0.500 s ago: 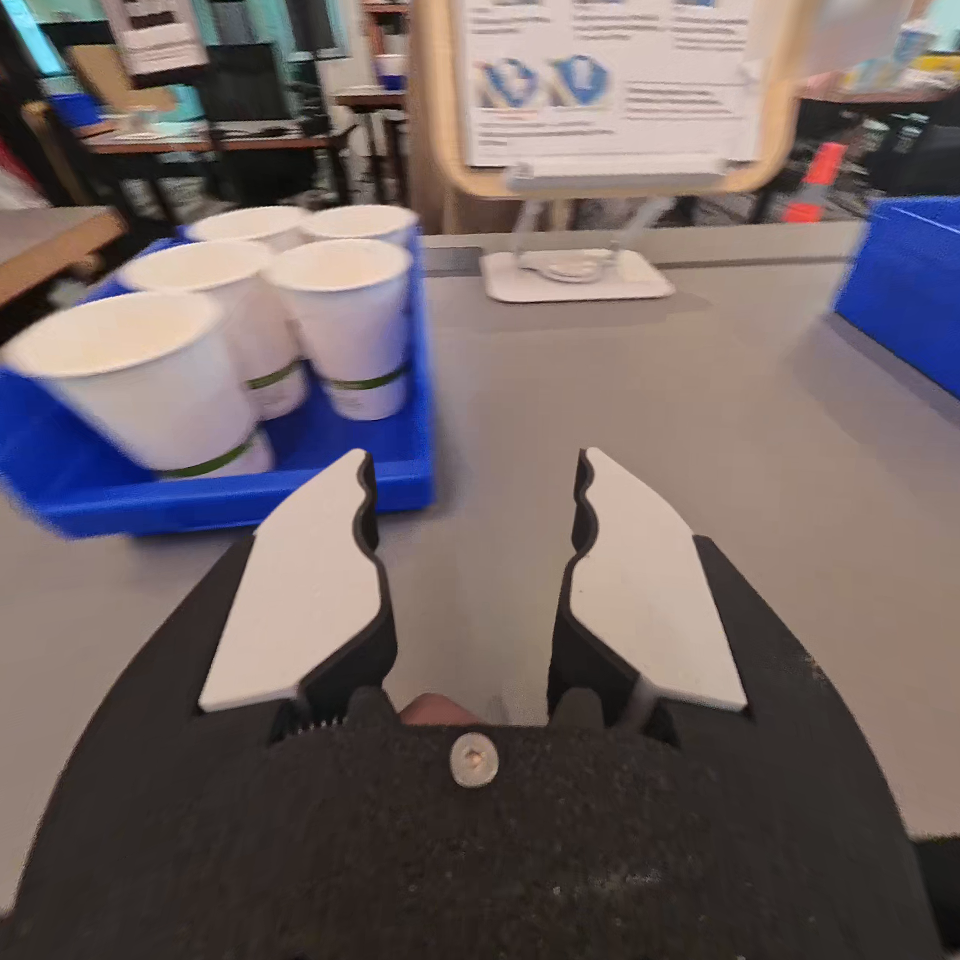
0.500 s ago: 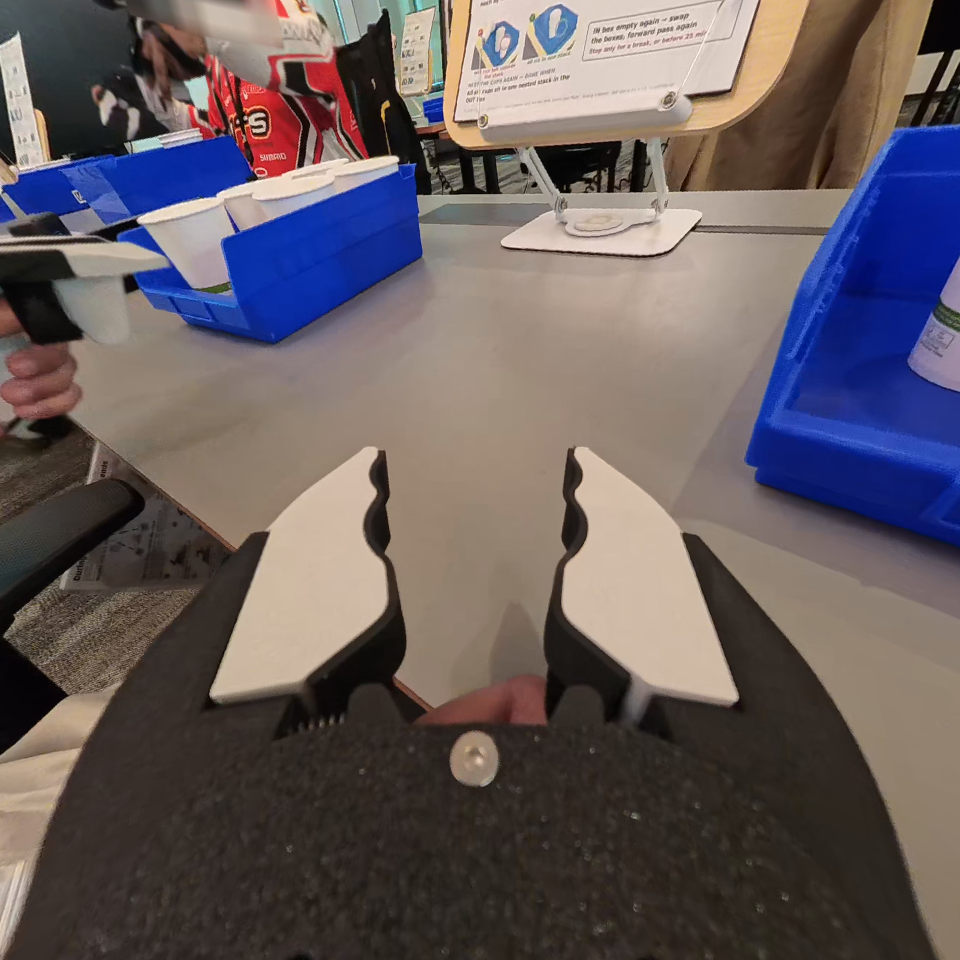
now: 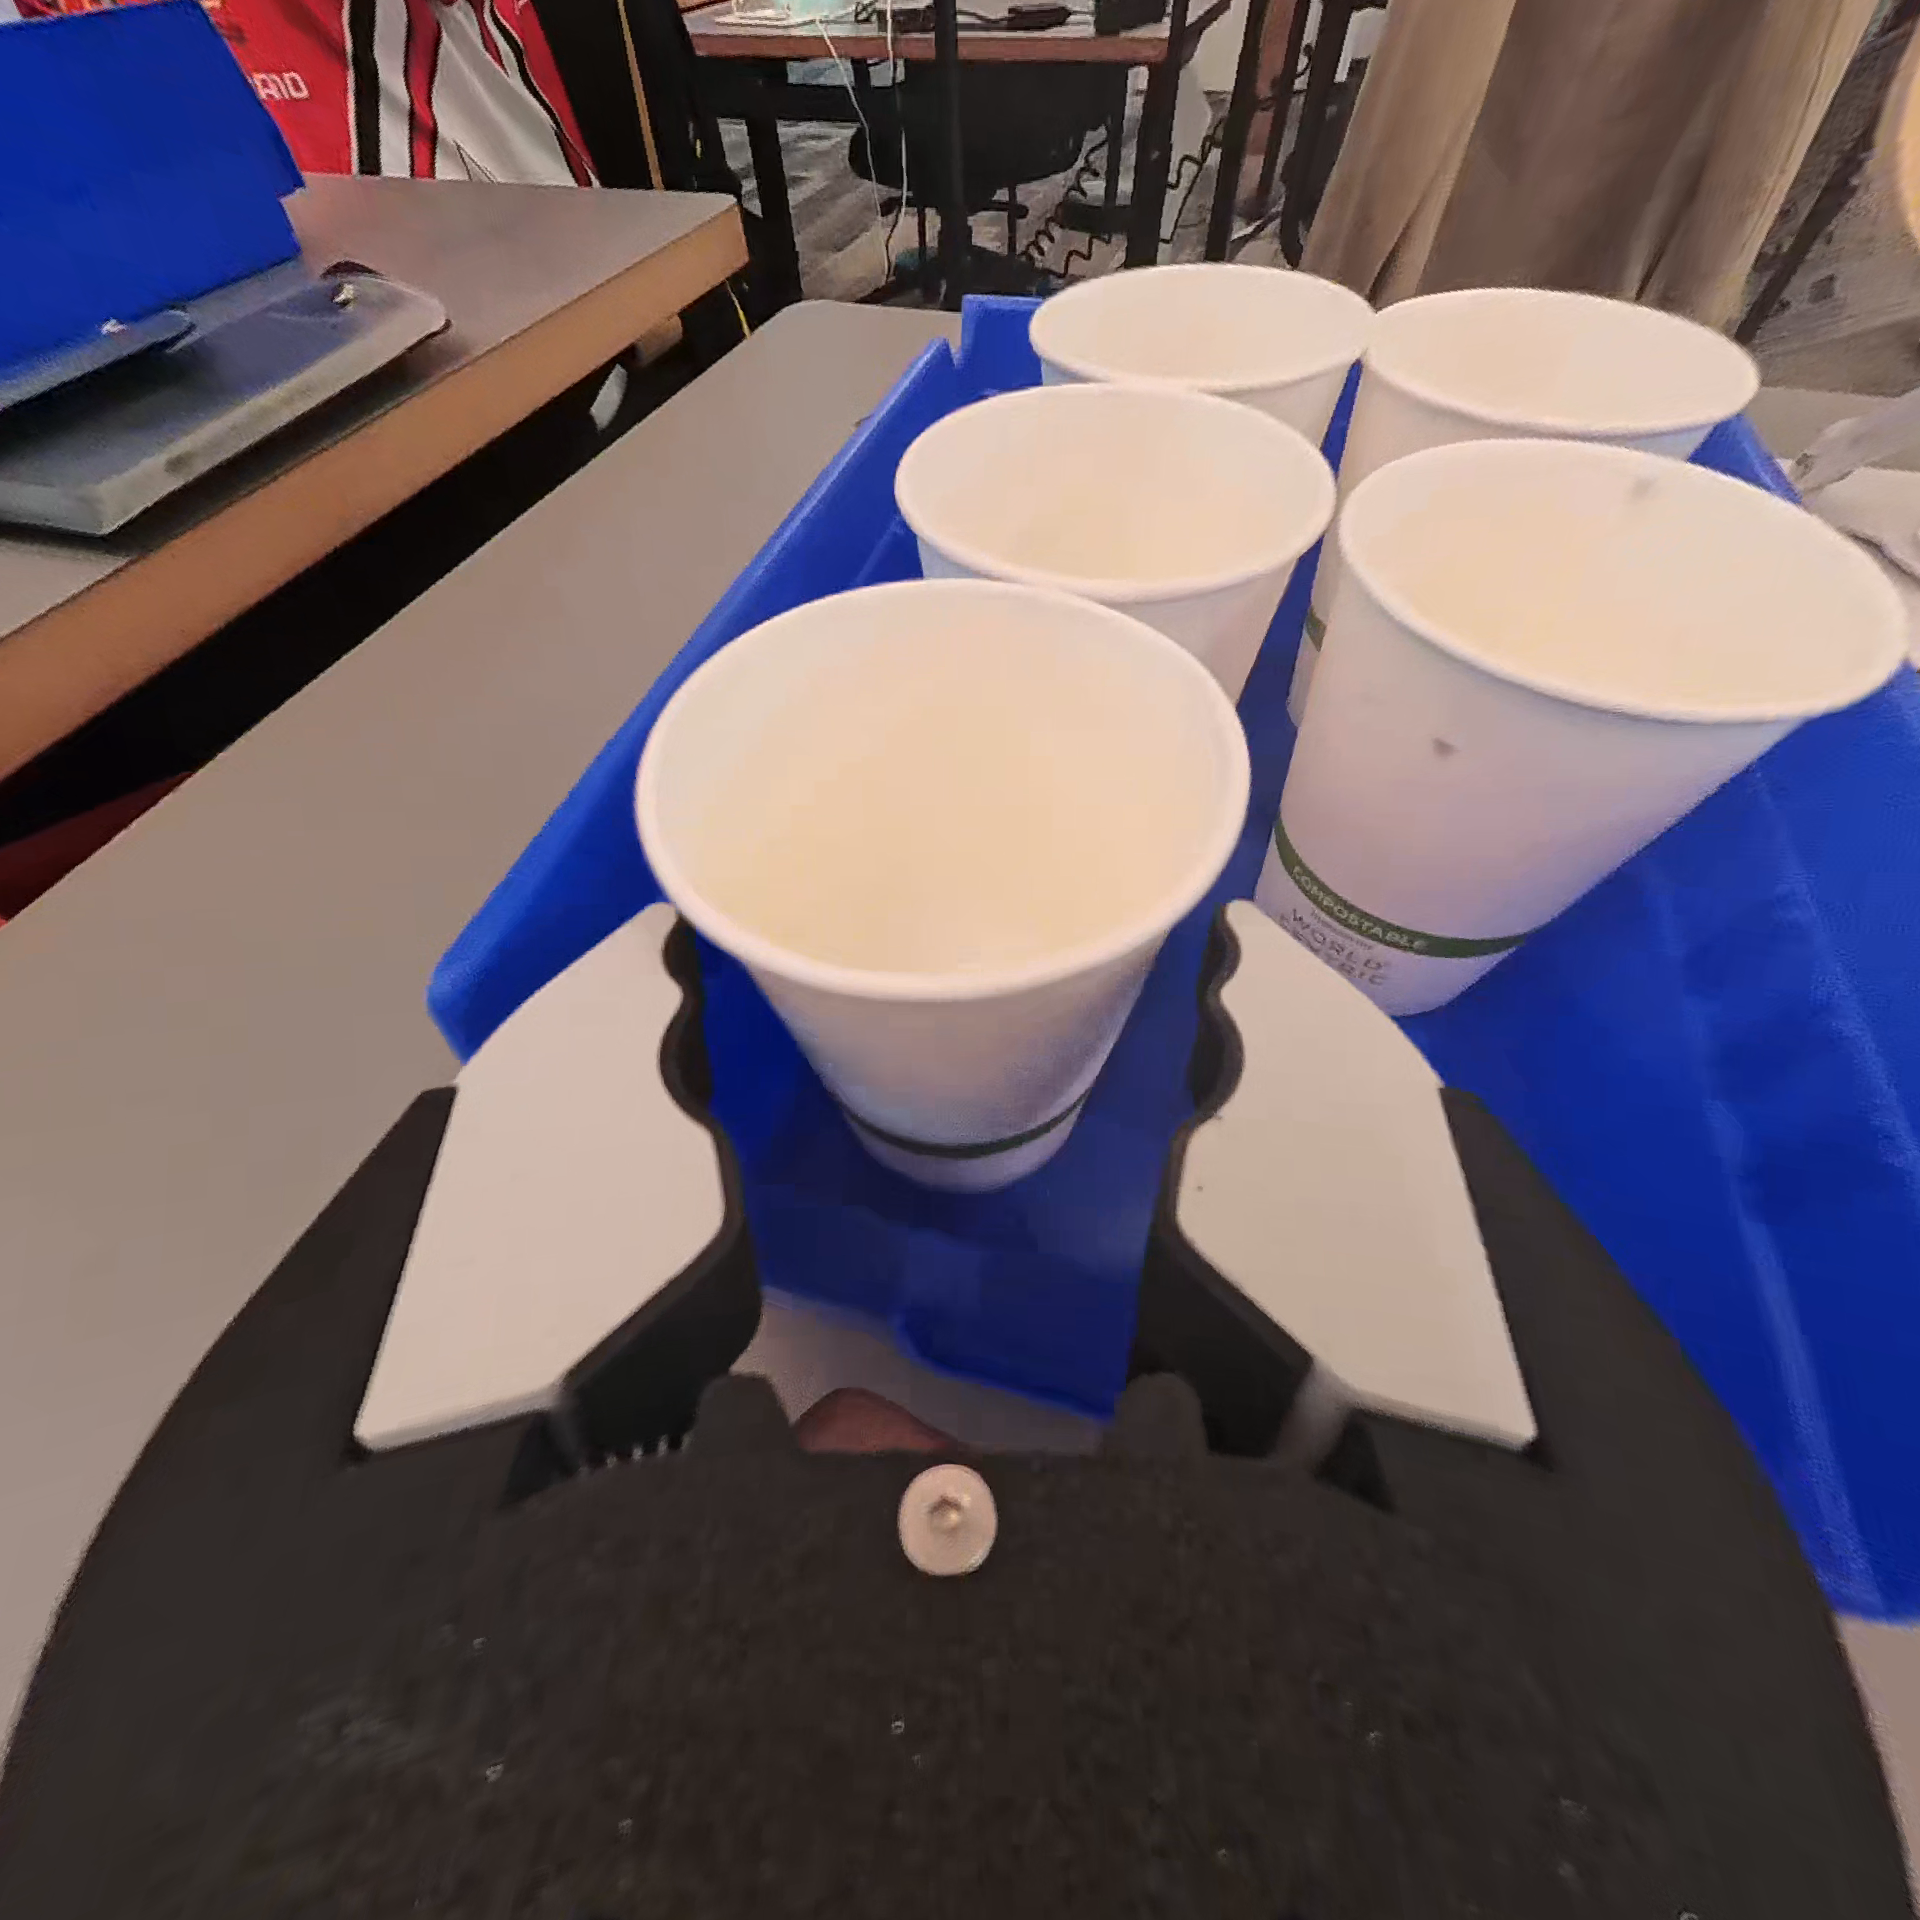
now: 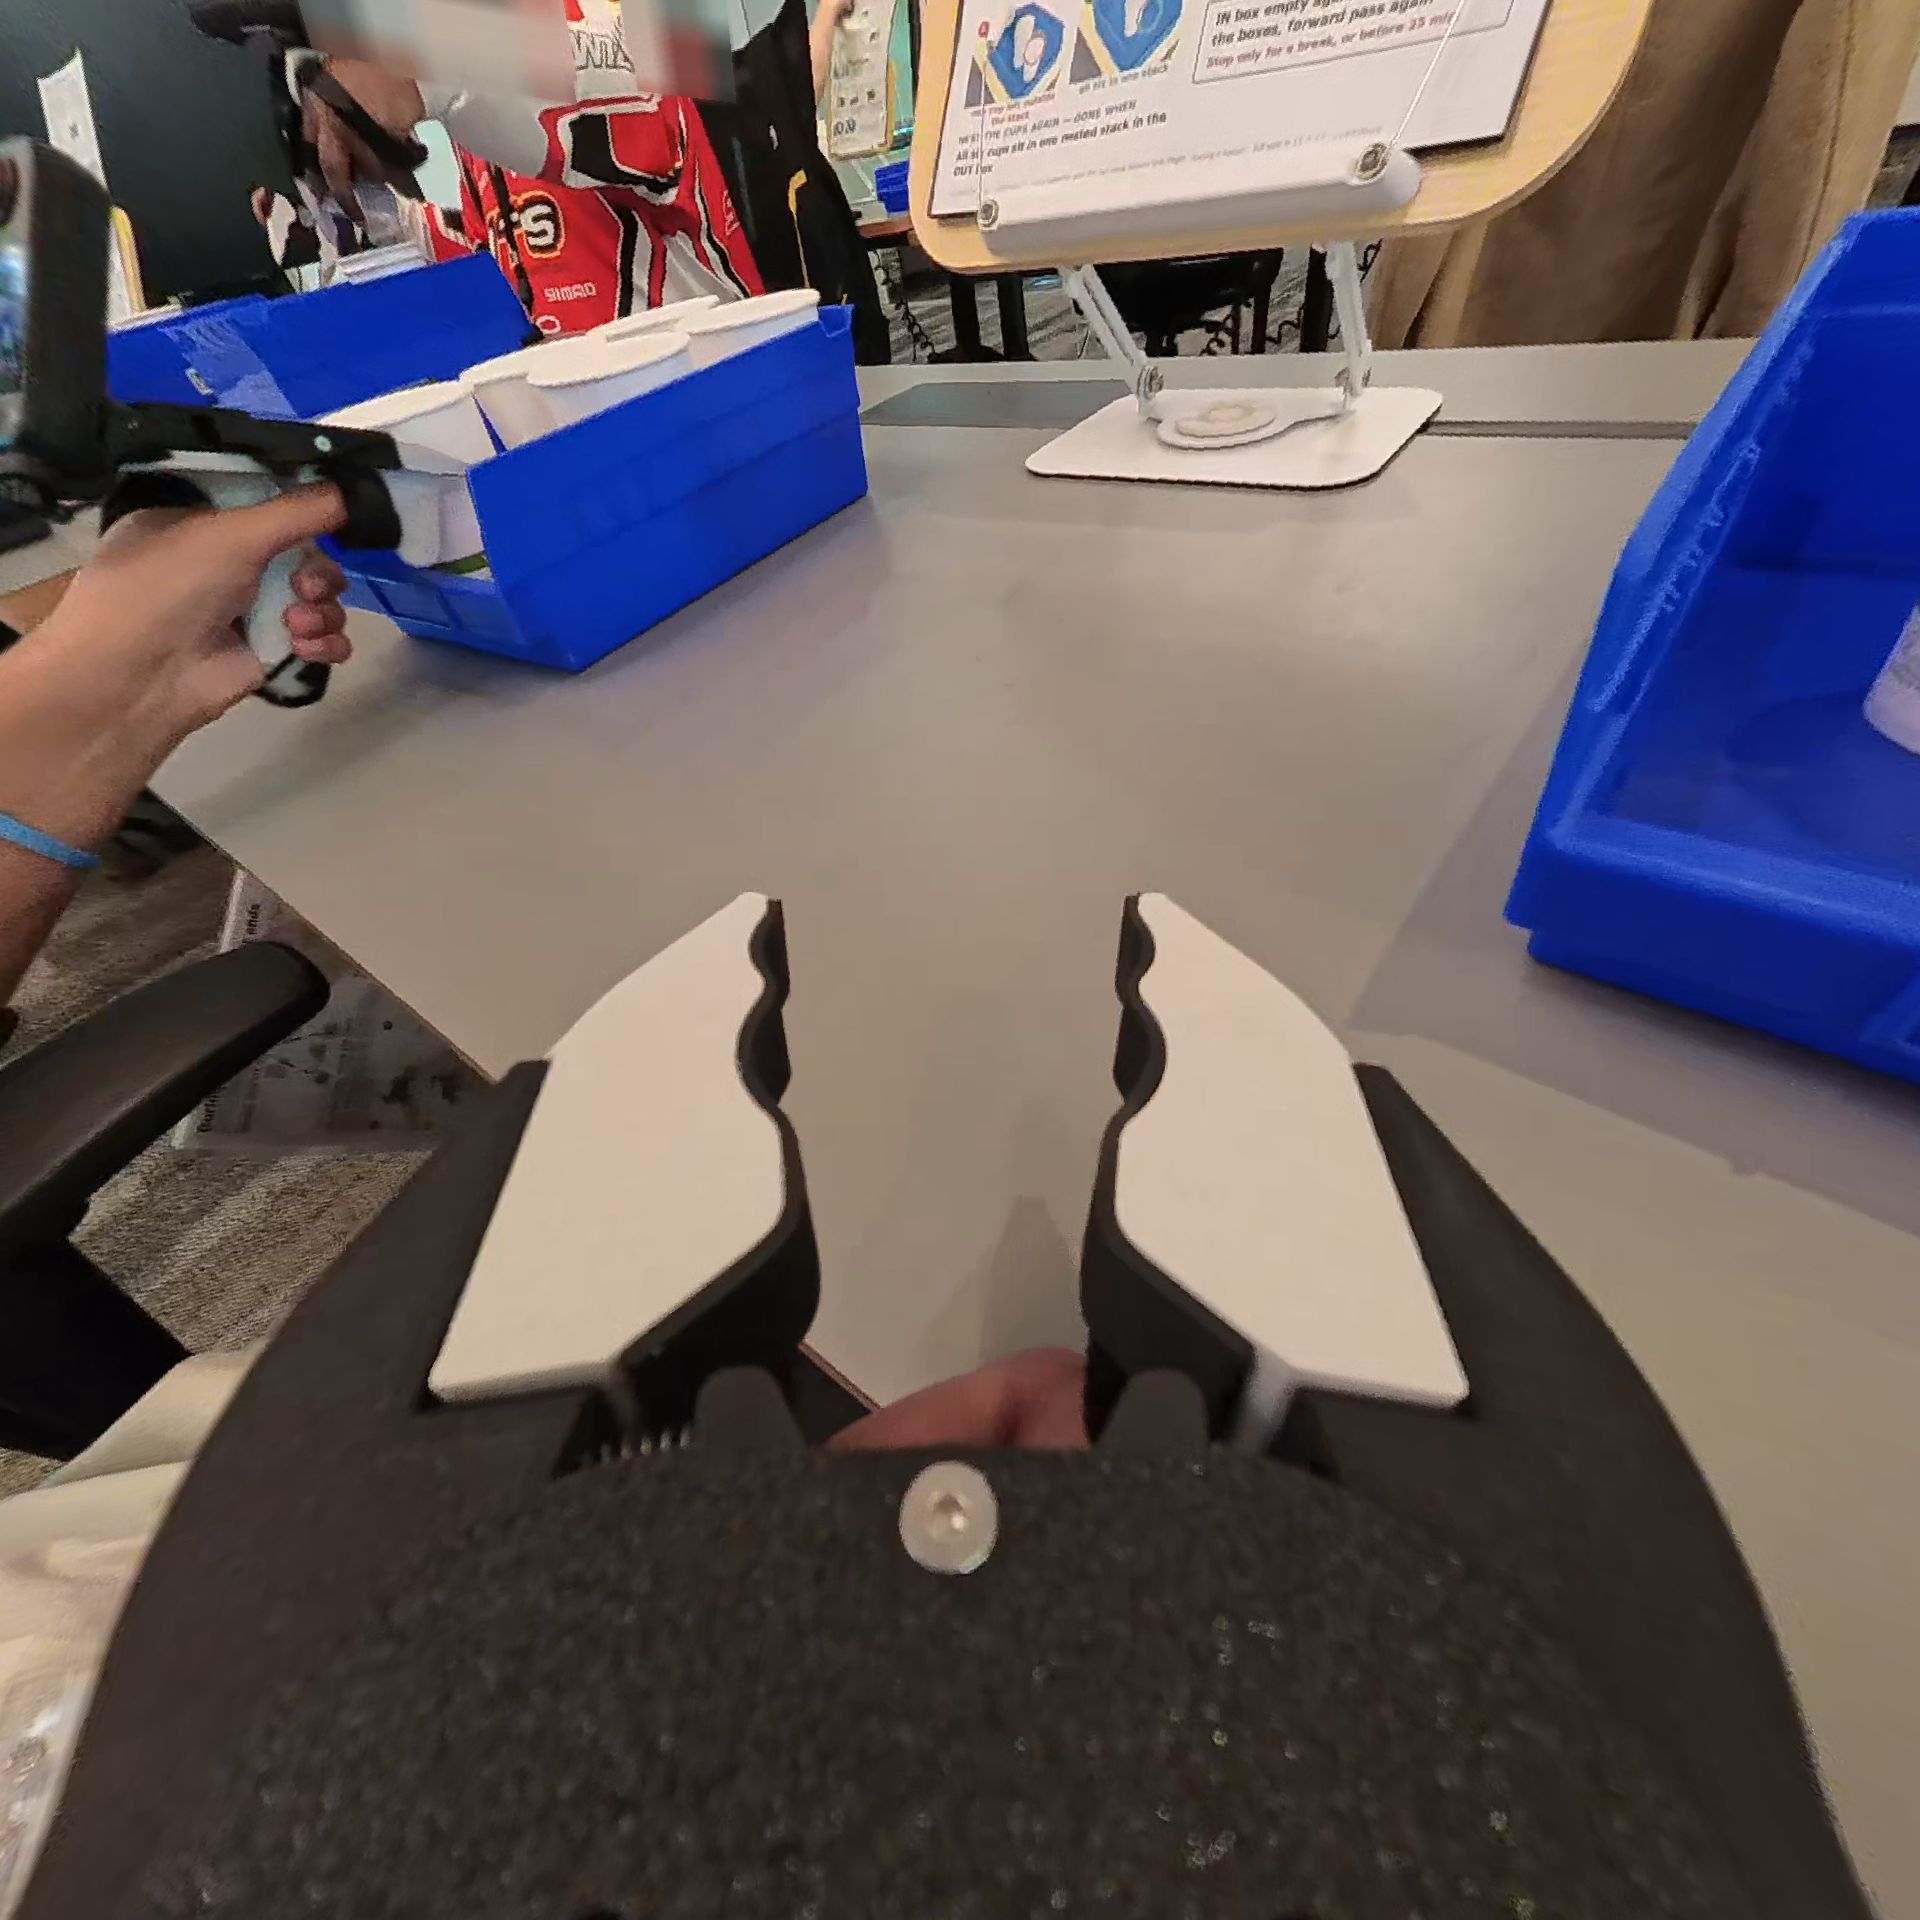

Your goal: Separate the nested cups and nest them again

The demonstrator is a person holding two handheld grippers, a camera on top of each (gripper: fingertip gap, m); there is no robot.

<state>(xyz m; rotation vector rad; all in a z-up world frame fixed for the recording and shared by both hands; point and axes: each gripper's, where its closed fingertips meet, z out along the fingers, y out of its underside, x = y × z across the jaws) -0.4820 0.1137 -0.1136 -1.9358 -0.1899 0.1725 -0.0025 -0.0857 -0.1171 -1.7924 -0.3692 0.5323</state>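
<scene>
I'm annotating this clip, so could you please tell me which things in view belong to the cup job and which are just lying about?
Belong to the job:
- five white paper cups
- blue bin holding them
- second blue bin
- left gripper, open around the nearest cup
- right gripper, open and empty

Just lying about:
- instruction board on its stand
- neighbouring table
- black chair arm

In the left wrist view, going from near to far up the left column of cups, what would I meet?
left gripper → nearest cup between its open fingers → middle cup → far cup, all in the blue bin.
</scene>
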